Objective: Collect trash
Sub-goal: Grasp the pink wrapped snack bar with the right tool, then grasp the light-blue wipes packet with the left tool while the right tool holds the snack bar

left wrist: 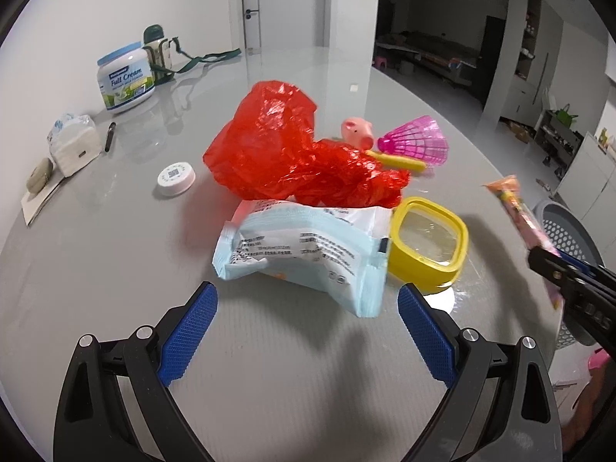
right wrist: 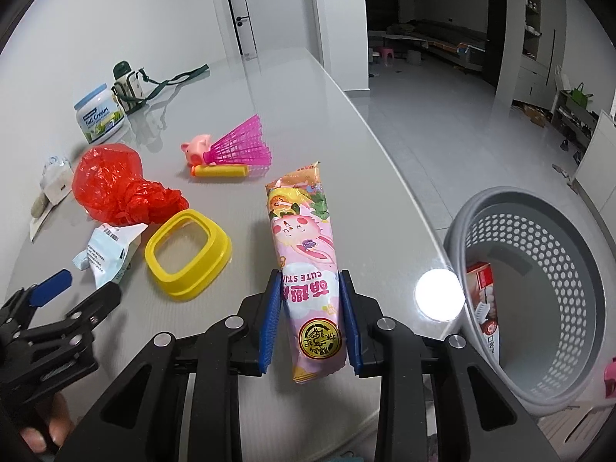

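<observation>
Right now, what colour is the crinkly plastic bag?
Red. The plastic bag shows best in the left wrist view.

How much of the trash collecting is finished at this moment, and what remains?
Done: one red-and-white box already lies in the grey basket. In hand: the right hand-held gripper grips a pink snack wrapper. Left: the blue wipes packet, before the open left hand-held gripper, and the red plastic bag.

Cluttered grey table (left wrist: pixel 115 269), red bag (left wrist: pixel 277 142)

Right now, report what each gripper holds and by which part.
Right gripper pinches the pink snack packet across its lower end. Left gripper holds nothing, its fingers open before the pale blue wrapper.
</observation>
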Demonstrator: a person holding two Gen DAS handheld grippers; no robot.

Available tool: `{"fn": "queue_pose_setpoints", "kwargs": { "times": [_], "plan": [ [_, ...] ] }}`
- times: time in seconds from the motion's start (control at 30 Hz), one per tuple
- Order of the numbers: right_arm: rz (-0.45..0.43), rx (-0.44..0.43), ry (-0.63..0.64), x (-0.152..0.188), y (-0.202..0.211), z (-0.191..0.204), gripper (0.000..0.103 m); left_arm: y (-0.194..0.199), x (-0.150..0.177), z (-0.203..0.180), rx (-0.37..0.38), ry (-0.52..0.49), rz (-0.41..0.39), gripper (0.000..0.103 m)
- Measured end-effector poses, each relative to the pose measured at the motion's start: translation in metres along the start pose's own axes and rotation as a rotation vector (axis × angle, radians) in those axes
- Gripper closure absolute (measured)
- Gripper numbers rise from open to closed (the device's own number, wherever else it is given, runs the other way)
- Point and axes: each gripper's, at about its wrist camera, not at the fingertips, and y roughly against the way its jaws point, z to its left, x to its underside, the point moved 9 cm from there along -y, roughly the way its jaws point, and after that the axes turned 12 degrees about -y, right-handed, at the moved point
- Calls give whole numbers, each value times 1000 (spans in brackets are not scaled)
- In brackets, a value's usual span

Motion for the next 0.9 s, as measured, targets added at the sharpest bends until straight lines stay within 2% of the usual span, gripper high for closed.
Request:
{"fn": "queue_pose_setpoints", "kwargs": {
  "times": [0.23,0.7,0.9],
  "plan": [
    [-6,-16,5,2,6,5,74,0,5,27,-39,46,9,10],
    [4,-57,54,9,6,36,74,21,40,117,-177,170,27,10],
    [4,-70,60,9,7,40,74,33,43,125,-173,187,18,10]
  ]
}}
